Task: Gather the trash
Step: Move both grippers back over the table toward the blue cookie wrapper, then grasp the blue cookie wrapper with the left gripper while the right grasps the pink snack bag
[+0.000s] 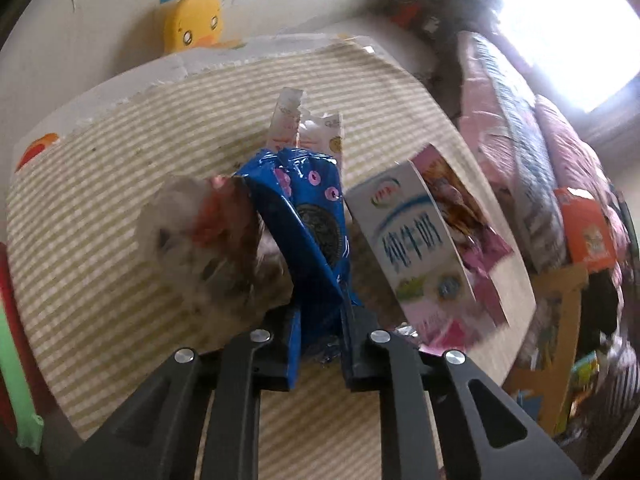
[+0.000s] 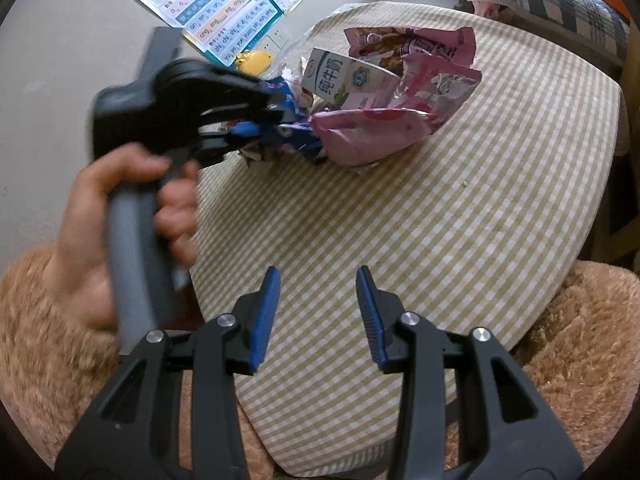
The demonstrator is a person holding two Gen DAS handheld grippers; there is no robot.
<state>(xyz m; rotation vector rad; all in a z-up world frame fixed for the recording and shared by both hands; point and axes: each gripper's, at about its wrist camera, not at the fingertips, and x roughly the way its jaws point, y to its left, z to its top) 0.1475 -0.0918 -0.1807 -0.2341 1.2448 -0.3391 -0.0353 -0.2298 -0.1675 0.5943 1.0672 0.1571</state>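
A blue cookie wrapper (image 1: 316, 224) stands up between the blue pads of my left gripper (image 1: 320, 320), which is shut on it. Beside it on the left lies a crumpled, blurred clear wrapper (image 1: 208, 240). A torn white sachet (image 1: 304, 128) sits behind the blue wrapper. To the right stand a white milk carton (image 1: 412, 236) and a pink snack bag (image 1: 476, 232). In the right wrist view, my right gripper (image 2: 318, 280) hovers open and empty above the near part of the table; the left gripper (image 2: 280, 116) reaches into the trash pile by the carton (image 2: 340, 80) and pink bags (image 2: 372, 136).
The round table wears a green-and-white checked cloth (image 2: 460, 240). A yellow duck toy (image 1: 196, 20) and wall posters (image 2: 216, 12) lie beyond its far edge. Folded pink and checked bedding (image 1: 516, 168) and an orange box (image 1: 584, 228) are at the right. A fluffy tan sleeve (image 2: 592, 340) frames the near side.
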